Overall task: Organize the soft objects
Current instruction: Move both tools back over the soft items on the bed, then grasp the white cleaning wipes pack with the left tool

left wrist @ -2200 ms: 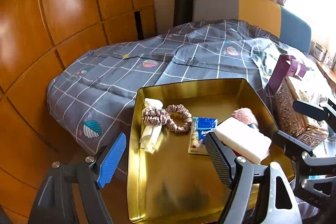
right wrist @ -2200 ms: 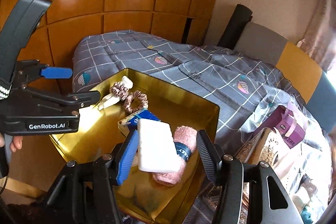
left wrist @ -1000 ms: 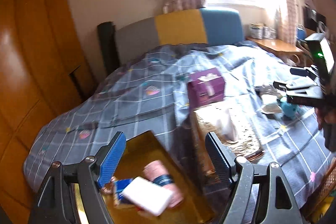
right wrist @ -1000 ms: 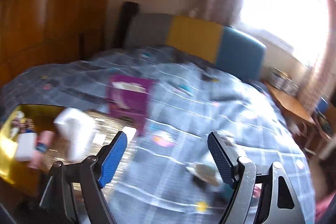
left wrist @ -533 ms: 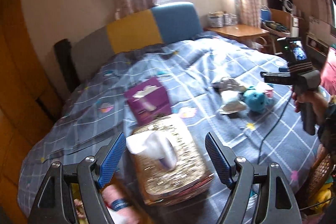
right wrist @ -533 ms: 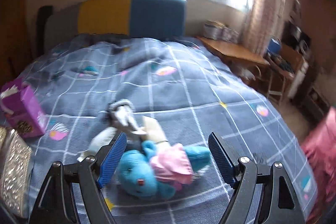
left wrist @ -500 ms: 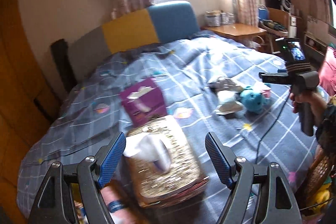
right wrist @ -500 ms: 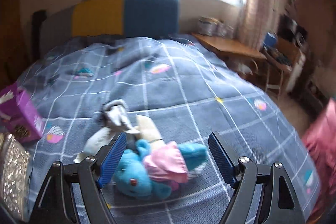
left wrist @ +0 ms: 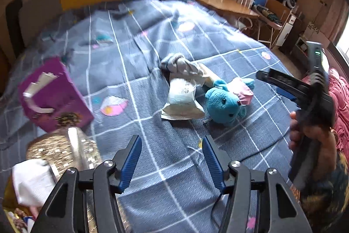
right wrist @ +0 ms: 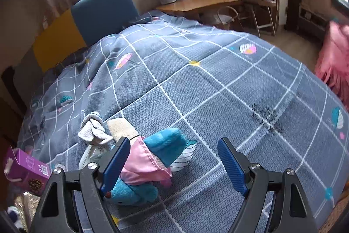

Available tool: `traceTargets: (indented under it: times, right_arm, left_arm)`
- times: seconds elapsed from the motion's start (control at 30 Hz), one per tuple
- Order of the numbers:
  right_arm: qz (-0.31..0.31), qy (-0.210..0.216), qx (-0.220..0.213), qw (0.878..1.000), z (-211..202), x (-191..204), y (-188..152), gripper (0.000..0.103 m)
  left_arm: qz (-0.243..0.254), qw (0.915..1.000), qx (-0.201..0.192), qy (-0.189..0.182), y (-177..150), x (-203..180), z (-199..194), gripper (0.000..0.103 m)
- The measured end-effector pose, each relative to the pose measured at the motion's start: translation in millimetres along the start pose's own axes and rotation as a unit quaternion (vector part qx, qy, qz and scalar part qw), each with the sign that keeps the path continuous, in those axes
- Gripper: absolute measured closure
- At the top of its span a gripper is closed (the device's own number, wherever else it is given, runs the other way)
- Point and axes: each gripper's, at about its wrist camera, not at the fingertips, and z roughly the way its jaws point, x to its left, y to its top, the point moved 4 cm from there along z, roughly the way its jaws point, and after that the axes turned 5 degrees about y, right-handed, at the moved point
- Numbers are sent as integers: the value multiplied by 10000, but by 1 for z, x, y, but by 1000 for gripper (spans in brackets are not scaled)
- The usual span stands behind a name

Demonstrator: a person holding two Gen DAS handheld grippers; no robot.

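We are holding the left gripper point(left wrist: 172, 158) over the grey checked bedspread point(left wrist: 135, 54); its jaws have just been closing but are standing apart with nothing between them. The right gripper point(right wrist: 172, 161) is gaping too, hovering just above the blue plush toy point(right wrist: 152, 158), which is lying mid-bed beside a white packet point(left wrist: 182, 99) and grey socks point(left wrist: 181, 64).
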Motion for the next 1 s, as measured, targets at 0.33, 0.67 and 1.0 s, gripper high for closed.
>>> traceTargets:
  times: [0.33, 0.67, 1.0]
  right_arm:
    - [340, 328, 216, 9986, 3, -5, -2, 20]
    - [465, 542, 368, 9968, 7, -4, -4, 19]
    - [700, 450, 148, 9964, 2, -16, 2, 26]
  left_arm:
    - [99, 9989, 457, -32, 44, -26, 90, 45]
    - [714, 9957, 584, 90, 69, -45, 142, 45]
    - [259, 9974, 676, -66, 53, -31, 148, 60]
